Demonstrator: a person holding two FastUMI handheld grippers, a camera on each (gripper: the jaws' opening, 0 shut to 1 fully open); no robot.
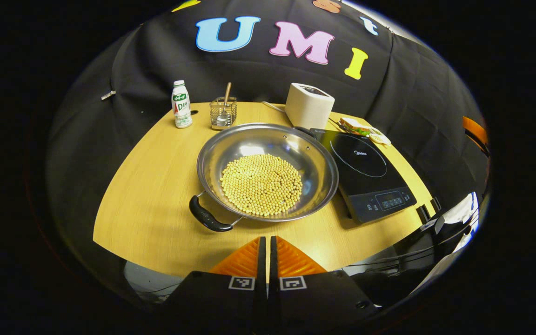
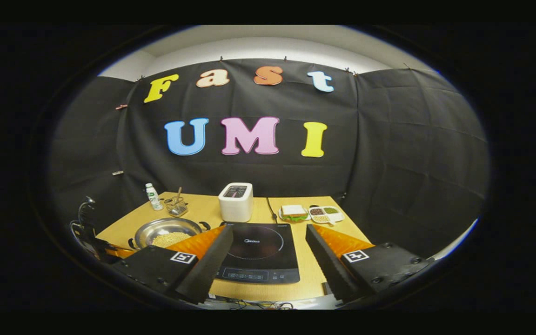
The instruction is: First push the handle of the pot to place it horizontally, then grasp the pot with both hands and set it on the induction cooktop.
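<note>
A steel pot (image 1: 296,153) with yellow beans in it sits on the wooden table (image 1: 156,186). One black handle (image 1: 207,216) points toward me at the front left; the other (image 1: 304,131) is at the far right rim. The black induction cooktop (image 1: 365,172) lies just right of the pot. My left gripper (image 1: 267,239) is shut with nothing in it, just short of the pot's near rim. In the right gripper view, my right gripper (image 2: 268,230) is open above the table's near edge, framing the cooktop (image 2: 258,251), with the pot (image 2: 165,230) to the left.
At the back stand a white bottle (image 1: 181,104), a wire basket with a spoon (image 1: 224,113) and a white toaster (image 1: 309,105). A sandwich (image 1: 354,125) lies behind the cooktop, and next to it a tray of beans (image 2: 326,213). A cable (image 2: 271,210) runs past the toaster.
</note>
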